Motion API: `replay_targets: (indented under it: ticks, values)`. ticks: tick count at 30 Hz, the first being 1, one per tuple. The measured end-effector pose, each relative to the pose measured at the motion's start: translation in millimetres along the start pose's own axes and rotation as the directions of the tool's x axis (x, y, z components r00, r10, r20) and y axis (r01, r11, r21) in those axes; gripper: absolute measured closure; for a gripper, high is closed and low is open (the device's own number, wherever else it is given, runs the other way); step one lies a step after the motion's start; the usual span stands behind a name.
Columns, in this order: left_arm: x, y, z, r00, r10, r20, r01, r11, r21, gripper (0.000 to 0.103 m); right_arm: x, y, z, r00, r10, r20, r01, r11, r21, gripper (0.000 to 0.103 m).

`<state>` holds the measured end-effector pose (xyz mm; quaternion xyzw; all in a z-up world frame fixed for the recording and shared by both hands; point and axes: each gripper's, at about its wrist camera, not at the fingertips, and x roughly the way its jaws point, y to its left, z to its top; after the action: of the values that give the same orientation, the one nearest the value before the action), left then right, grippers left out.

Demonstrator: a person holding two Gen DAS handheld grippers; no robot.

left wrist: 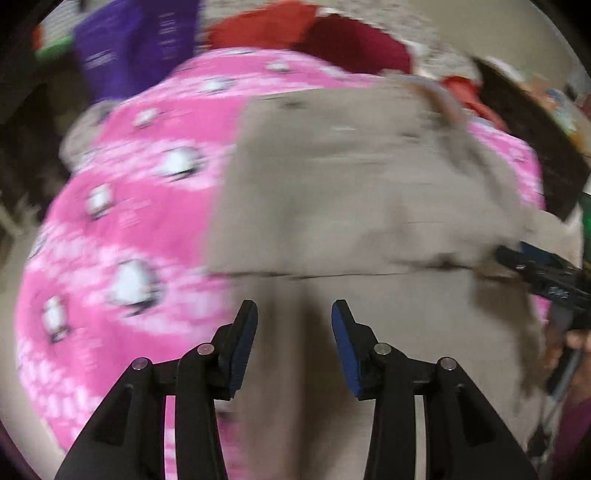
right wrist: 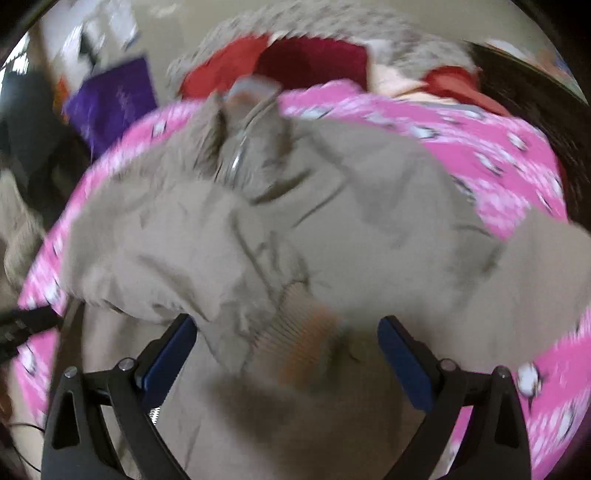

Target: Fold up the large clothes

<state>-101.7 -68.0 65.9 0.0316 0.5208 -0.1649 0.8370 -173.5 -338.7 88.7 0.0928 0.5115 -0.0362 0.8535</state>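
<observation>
A large beige jacket (left wrist: 351, 192) lies spread on a pink patterned blanket (left wrist: 129, 221). In the left wrist view a folded edge crosses it just ahead of my left gripper (left wrist: 294, 314), which is open and empty above the fabric. The right gripper shows in that view at the right edge (left wrist: 532, 266). In the right wrist view the jacket (right wrist: 332, 221) is rumpled, with its collar and zipper at the far side and a ribbed cuff (right wrist: 299, 332) between the jaws. My right gripper (right wrist: 286, 328) is open over the cuff. Both views are motion-blurred.
Red and maroon clothes (left wrist: 314, 33) lie on a speckled rug beyond the blanket. A purple item (left wrist: 129, 40) sits at the far left. A dark object (left wrist: 535, 147) lies at the right. The left gripper's tip shows at the left edge of the right wrist view (right wrist: 26, 325).
</observation>
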Motion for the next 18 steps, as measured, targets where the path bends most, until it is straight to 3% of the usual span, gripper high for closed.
replay_targets:
  ticks: [1,3,5,7,11,13,15,18]
  values:
    - [3.1,13.9,-3.0,1.0,0.026,-0.003,-0.026,0.999,-0.035,0.074,9.7,4.5,3.0,1.0,0.014,-0.007,-0.015,1.0,-0.016,0.009]
    - [10.3,28.4,-7.2,0.999,0.042,-0.02,-0.043,0.995,-0.087,0.074,17.4,8.8,7.0,0.999,0.039,-0.007,-0.04,0.999,-0.022,0.078]
    - [16.5,33.2,-9.3,0.999,0.029,-0.03,-0.032,0.994,-0.108,0.074,8.2,9.4,12.8,0.999,0.038,0.018,-0.038,0.999,-0.009,0.081]
    - [19.2,29.5,-10.2,0.999,0.028,-0.028,-0.031,0.995,-0.092,0.074,-18.3,10.1,18.8,0.994,0.013,0.107,-0.01,1.0,-0.029,0.082]
    - [31.2,11.6,-3.2,1.0,0.019,-0.025,-0.02,0.998,-0.056,0.074,-65.0,-11.3,25.2,0.962,-0.09,0.259,0.09,0.996,0.011,0.082]
    - [40.4,5.0,1.2,0.999,0.021,-0.034,-0.022,0.999,-0.04,0.074,-58.9,-26.3,28.7,0.961,-0.147,0.233,0.142,0.989,0.037,0.082]
    - [49.3,3.2,9.1,0.999,0.032,-0.039,-0.034,0.998,-0.044,0.074,-50.1,-42.5,29.2,0.977,-0.113,0.179,0.098,0.991,0.089,0.082]
    - [56.0,6.5,20.2,0.999,0.049,-0.018,-0.05,0.996,-0.072,0.074,-48.7,-49.9,29.0,0.981,-0.075,0.179,0.052,0.99,0.13,0.082]
